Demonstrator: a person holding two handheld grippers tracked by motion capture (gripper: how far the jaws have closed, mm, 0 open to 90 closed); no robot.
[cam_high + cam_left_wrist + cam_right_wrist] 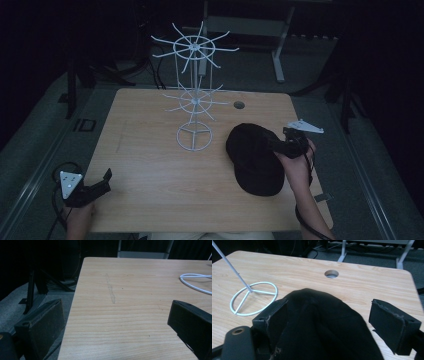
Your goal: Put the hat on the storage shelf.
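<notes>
A black cap (255, 157) lies on the right part of the wooden table (150, 165). My right gripper (287, 142) is at the cap's right side, held by a hand. In the right gripper view the right gripper (330, 308) is open, its jaws on either side of the cap (322, 322), whose fabric touches the left jaw. A white wire rack (195, 100) with two tiers of spokes stands upright at the table's middle back on a ring base (254, 298). My left gripper (102, 184) sits at the near left corner, and the left gripper (115, 308) is open with nothing between its jaws.
A round cable hole (239, 105) is in the table behind the cap. Part of the rack's white ring base (195, 282) shows at the right of the left gripper view. Dark floor and a grey desk frame (280, 50) lie beyond the table.
</notes>
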